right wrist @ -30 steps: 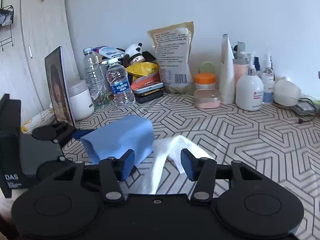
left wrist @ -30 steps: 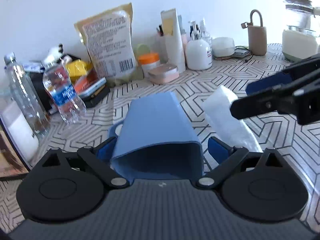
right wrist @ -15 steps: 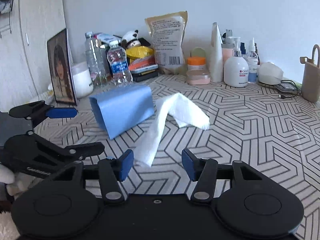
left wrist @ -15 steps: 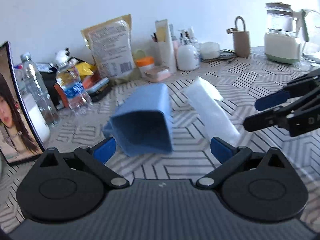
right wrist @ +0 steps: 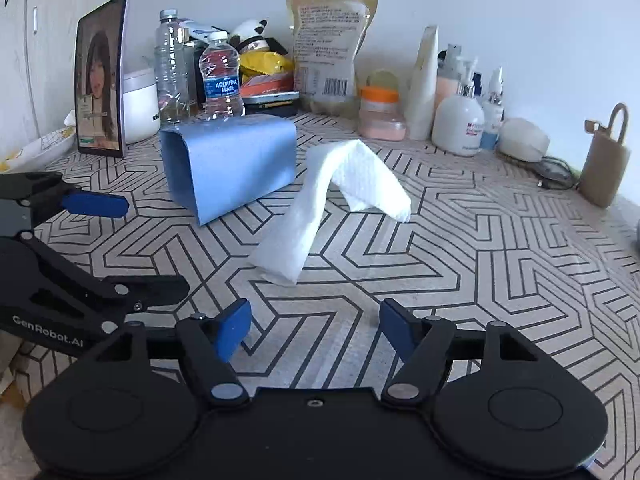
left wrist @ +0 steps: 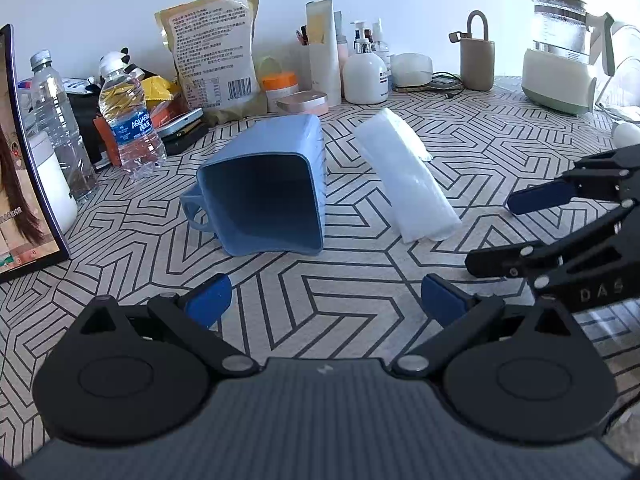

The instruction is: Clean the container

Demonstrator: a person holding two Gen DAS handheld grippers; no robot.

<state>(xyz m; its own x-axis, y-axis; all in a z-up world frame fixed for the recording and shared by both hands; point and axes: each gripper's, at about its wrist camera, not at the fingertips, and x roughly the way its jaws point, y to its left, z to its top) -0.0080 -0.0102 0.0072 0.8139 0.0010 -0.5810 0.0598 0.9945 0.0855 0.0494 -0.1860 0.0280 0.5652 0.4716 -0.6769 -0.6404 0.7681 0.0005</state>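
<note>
Patterned bench (left wrist: 352,292) against a white wall, back edge crowded with water bottles (left wrist: 130,120), a snack bag (left wrist: 214,52), lotion bottles (left wrist: 364,76) and a kettle (left wrist: 560,56); front area was free for the work. Blue container (left wrist: 264,196) lay on its side on the bench, open mouth facing the left hand-held gripper (left wrist: 326,300), handle on its left in that view; probably tipped so the inside could be reached. White paper towel (right wrist: 328,196) lay draped in a loose arch just beside the container, apart from it, ahead of the right hand-held gripper (right wrist: 316,332), likely staged as the wipe. Left hand-held gripper was spread wide, holding nothing, short of the container mouth with bare bench between and roughly lined up on it. Right hand-held gripper was also apart and empty, near end of the towel just ahead of its fingertips (right wrist: 234,330), not touching. Judgement: neither item grasped; wiping hadn't visibly begun. Next would call for clamping the towel's near end and bracing the container rim, since a light container on its side would likely slide when pushed.
</note>
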